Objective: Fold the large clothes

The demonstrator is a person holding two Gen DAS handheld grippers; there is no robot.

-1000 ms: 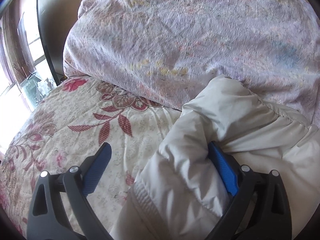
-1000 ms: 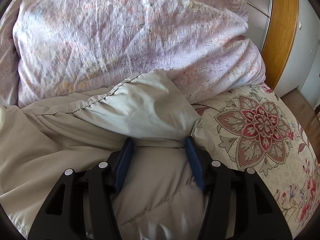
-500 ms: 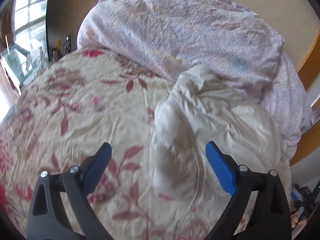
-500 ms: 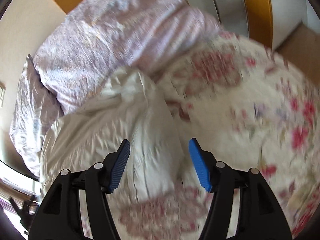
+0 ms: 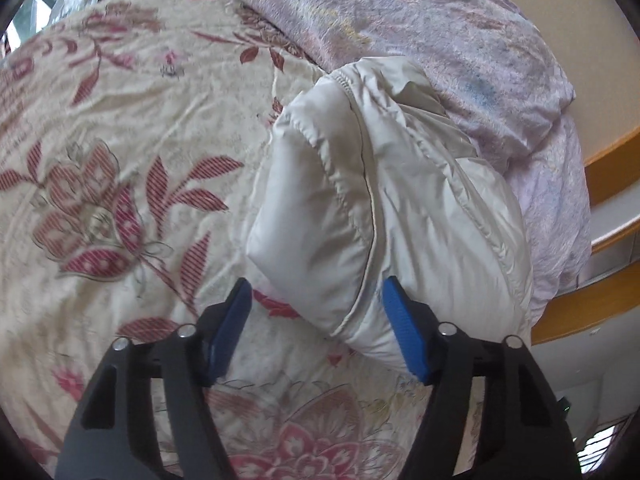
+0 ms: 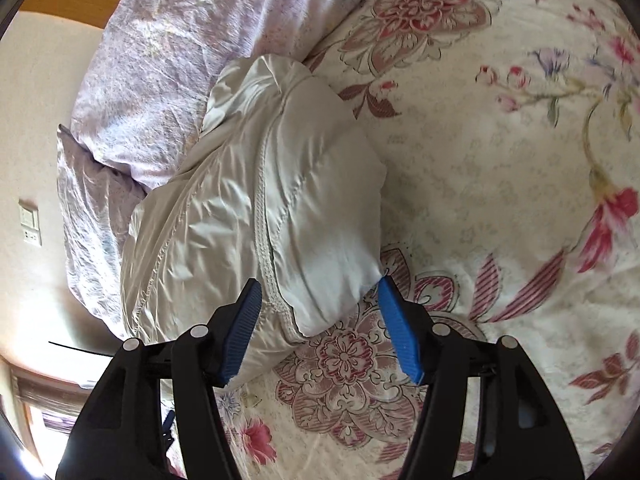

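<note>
A cream padded jacket [image 5: 384, 208] lies folded into a compact bundle on the flowered bedspread [image 5: 112, 168], its far end against a lilac duvet. It also shows in the right wrist view [image 6: 272, 208]. My left gripper [image 5: 316, 324] is open and empty, held above the bundle's near end. My right gripper [image 6: 320, 320] is open and empty too, above the bundle's near corner. Neither gripper holds any cloth.
A bunched lilac duvet [image 5: 420, 28] lies behind the jacket, with a lilac pillow [image 6: 92, 208] beside it. A wooden headboard [image 5: 608, 176] edges the bed. A wall switch [image 6: 30, 226] is on the wall. The bedspread [image 6: 500, 184] stretches wide beside the jacket.
Both grippers have let go of the jacket and pulled back and up from it. The jacket now lies as a folded bundle.
</note>
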